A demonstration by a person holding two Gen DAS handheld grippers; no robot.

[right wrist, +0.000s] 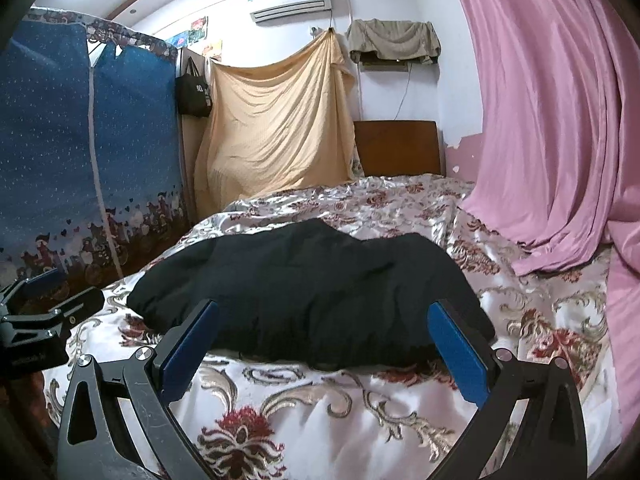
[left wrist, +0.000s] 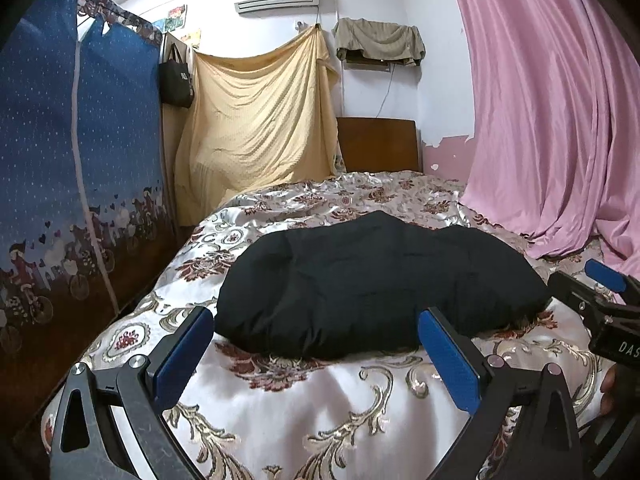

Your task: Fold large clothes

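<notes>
1. The black garment (left wrist: 380, 284) lies in a thick, puffy bundle in the middle of the bed, its near edge rounded and slightly lifted off the cover.
2. Under it is the satin bedspread (left wrist: 288, 404), cream with dark red flowers and gold scrolls, rumpled towards the far end.
3. The left gripper (left wrist: 316, 344) hangs just in front of the bundle's near edge, its blue pads spread wide with nothing between them. Whether the fingertips touch the cloth, I cannot tell.
4. The right gripper (right wrist: 324, 336) sits likewise at the near edge, jaws wide apart and empty, the bundle showing between the two fingers.
5. Each gripper shows at the edge of the other's view, so they are side by side, apart from one another.
6. Behind the bed stands a wooden headboard (left wrist: 378, 144) against the white wall.
7. A pink curtain (left wrist: 552, 120) falls along the right side and spills onto the bedspread.
8. On the left stands a blue fabric wardrobe (left wrist: 80, 160); next to it a yellow sheet (left wrist: 256, 120) hangs draped, with a black bag (left wrist: 176, 80) hung beside it.
9. High on the wall is an air conditioner (left wrist: 280, 0).
</notes>
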